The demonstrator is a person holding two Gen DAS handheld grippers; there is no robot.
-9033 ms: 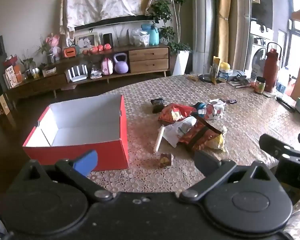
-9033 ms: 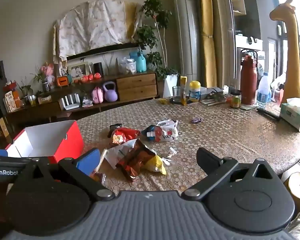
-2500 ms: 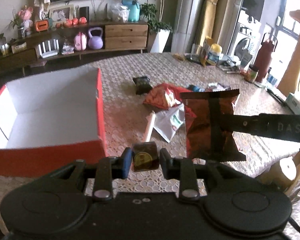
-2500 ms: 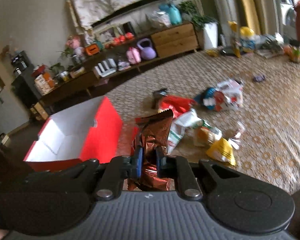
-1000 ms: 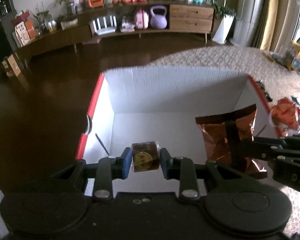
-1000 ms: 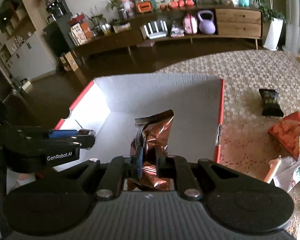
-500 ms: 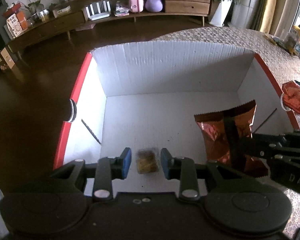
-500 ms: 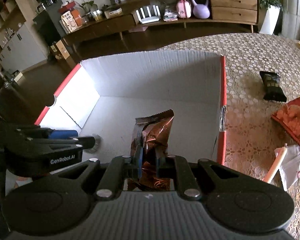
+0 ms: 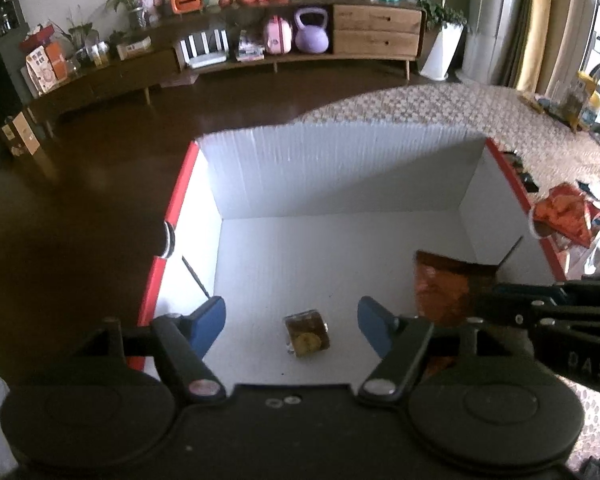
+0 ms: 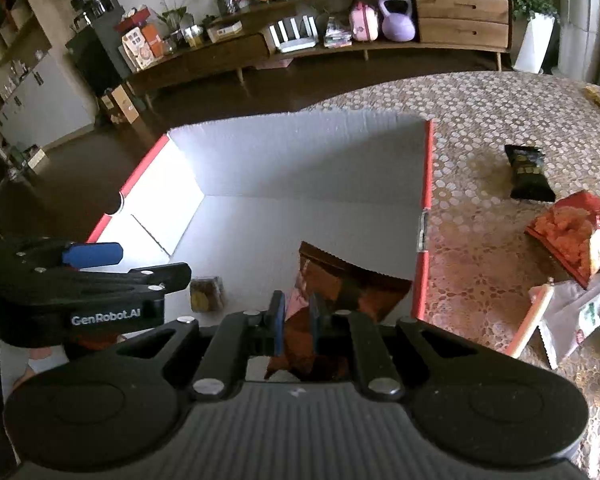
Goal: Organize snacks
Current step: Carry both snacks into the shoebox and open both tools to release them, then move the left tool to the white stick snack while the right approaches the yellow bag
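A red box with a white inside (image 9: 340,176) stands at the table's left edge, also in the right wrist view (image 10: 300,152). A small brown wrapped snack (image 9: 306,332) lies on the box floor, also seen from the right (image 10: 206,294). My left gripper (image 9: 290,318) is open above it, empty. My right gripper (image 10: 296,320) is shut on a brown foil snack bag (image 10: 340,292), low inside the box at its right side; the bag also shows in the left wrist view (image 9: 444,288).
Loose snacks lie on the lace tablecloth right of the box: a dark packet (image 10: 528,174), an orange-red chip bag (image 10: 572,232), a white packet (image 10: 572,320) and a thin stick (image 10: 530,320). Dark floor and a low sideboard (image 9: 260,40) lie beyond.
My left gripper has opened wide and the small wrapped snack now lies on the box floor. The foil bag in my right gripper has dropped lower into the box.
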